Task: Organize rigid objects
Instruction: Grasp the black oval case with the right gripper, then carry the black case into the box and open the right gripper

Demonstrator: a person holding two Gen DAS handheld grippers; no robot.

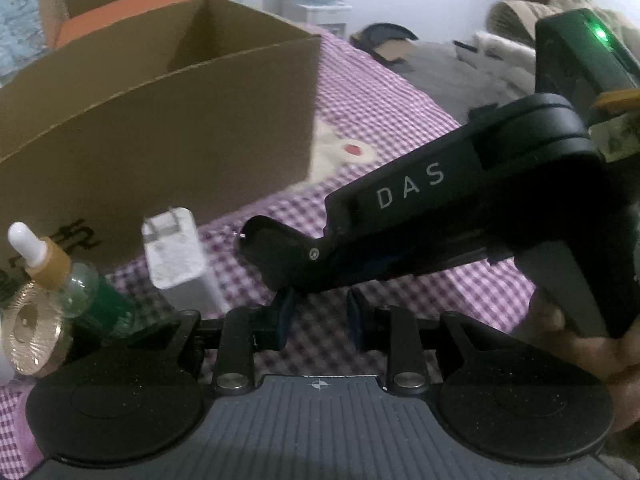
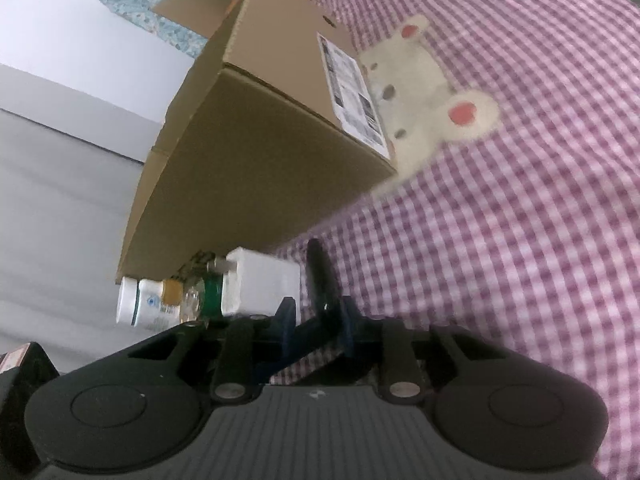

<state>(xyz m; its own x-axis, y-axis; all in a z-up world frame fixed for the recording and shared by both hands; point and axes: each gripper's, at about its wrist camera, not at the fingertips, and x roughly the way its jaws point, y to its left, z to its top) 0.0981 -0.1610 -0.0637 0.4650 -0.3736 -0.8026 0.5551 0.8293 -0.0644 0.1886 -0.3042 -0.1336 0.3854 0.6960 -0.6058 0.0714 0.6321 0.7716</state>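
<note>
My right gripper (image 2: 318,312) is shut on a slim black object (image 2: 318,268) that sticks out past its blue pads, just above the purple checked cloth (image 2: 520,240). In the left wrist view its black body (image 1: 412,184) crosses from the right, close over my left gripper (image 1: 320,312). The left gripper's jaws stand a little apart with only cloth showing between them. A white charger plug (image 1: 176,256) (image 2: 264,284) lies by the open cardboard box (image 1: 160,120) (image 2: 248,152). A dropper bottle (image 1: 52,264) (image 2: 200,296) with a green label lies beside the plug.
A gold ribbed disc (image 1: 28,328) lies at the far left, and a white pill bottle (image 2: 140,306) past the dropper. A white plush toy (image 2: 424,96) rests against the box's right side. An orange box (image 1: 132,8) stands behind. A hand (image 1: 580,344) holds the right gripper.
</note>
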